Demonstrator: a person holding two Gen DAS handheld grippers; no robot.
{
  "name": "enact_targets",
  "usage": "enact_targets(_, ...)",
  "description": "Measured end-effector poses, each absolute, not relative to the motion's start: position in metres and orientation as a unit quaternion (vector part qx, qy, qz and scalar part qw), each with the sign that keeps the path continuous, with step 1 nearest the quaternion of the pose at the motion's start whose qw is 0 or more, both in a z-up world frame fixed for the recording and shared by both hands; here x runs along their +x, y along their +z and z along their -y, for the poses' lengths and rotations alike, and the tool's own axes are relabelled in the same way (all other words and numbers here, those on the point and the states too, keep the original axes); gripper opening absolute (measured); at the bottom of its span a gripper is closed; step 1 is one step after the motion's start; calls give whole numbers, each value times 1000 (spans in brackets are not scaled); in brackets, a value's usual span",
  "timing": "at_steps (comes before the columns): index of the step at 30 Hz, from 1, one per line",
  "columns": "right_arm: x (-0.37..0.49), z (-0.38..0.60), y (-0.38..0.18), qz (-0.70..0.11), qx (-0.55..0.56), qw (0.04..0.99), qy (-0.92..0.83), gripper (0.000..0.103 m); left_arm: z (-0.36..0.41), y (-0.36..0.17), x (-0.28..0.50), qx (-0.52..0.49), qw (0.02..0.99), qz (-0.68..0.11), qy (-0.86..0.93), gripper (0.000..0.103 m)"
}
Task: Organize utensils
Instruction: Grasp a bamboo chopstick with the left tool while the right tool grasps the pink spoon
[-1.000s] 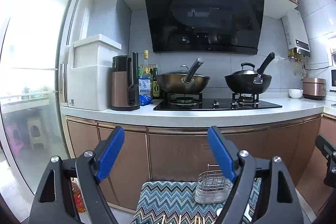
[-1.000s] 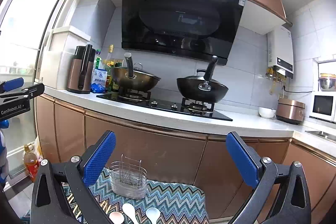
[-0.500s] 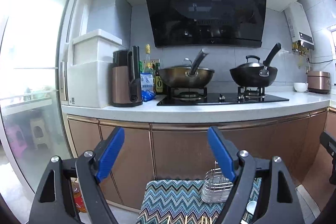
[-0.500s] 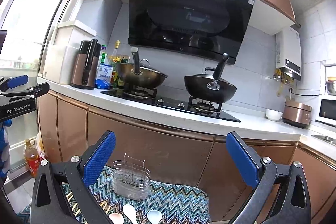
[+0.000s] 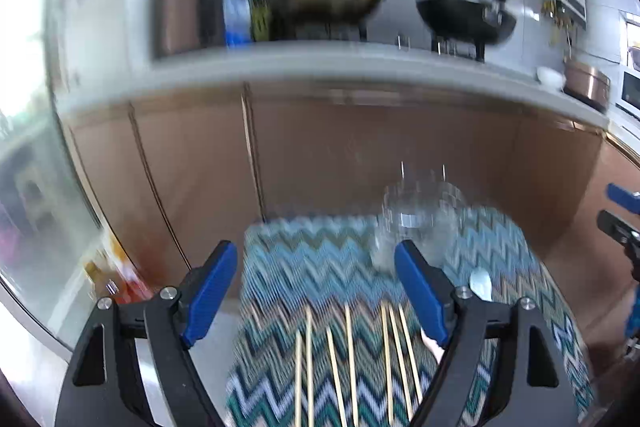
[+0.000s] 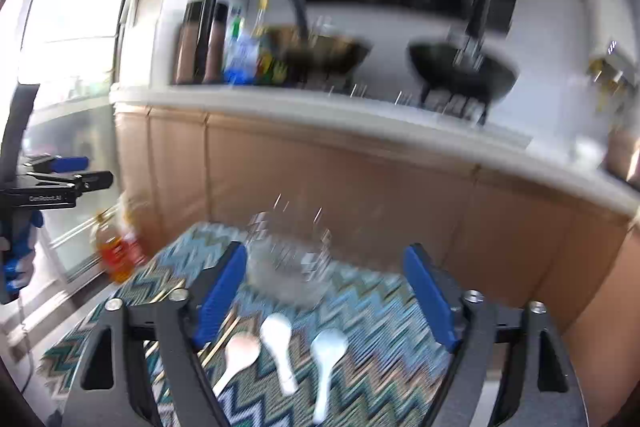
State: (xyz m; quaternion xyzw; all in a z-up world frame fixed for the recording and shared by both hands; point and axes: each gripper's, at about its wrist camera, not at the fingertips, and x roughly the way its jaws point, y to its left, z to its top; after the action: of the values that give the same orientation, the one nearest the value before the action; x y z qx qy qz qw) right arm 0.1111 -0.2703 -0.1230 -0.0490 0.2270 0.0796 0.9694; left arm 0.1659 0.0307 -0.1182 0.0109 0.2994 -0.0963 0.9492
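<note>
Chopsticks (image 5: 348, 363), about six though blurred, lie on the zigzag-patterned tabletop (image 5: 304, 267) between the left gripper's (image 5: 316, 291) spread jaws. Three spoons (image 6: 280, 351) lie between the right gripper's (image 6: 324, 299) parted jaws, wire holder (image 6: 286, 263) beyond.

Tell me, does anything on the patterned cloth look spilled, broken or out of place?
Nothing stands out. The chopsticks and three spoons lie loose on the cloth, outside the upright wire holder. Blur hides fine damage.
</note>
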Motion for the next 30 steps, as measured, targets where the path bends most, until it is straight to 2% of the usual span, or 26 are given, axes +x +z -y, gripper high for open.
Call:
enact_targets(2, 127, 275, -150, -272, -19, 953, 128, 61, -37, -141, 177, -4, 933, -341, -114, 79)
enact_targets(4, 141, 276, -176, -313, 11, 934, 174, 46, -39, -163, 186, -13, 920, -373, -124, 78)
enact_targets(5, 150, 275, -191, -335, 25, 921, 198, 44, -40, -171, 191, -16, 914, -385, -129, 77)
enact_targets(9, 180, 263, -246, -409, 61, 870, 268, 32, -37, -201, 214, -29, 886, -436, -152, 59)
enact_targets(10, 184, 260, -256, -419, 66, 862, 277, 32, -36, -208, 220, -32, 879, -450, -156, 56)
enact_targets(15, 214, 243, -299, -476, 72, 828, 288, 32, -27, -244, 256, -26, 850, -502, -160, 55)
enact_targets(21, 242, 241, -319, -502, 68, 813, 288, 33, -29, -274, 292, -20, 821, -552, -146, 55)
enact_targets(30, 266, 237, -339, -526, 61, 795, 297, 33, -27, -306, 320, -8, 792, -595, -136, 32)
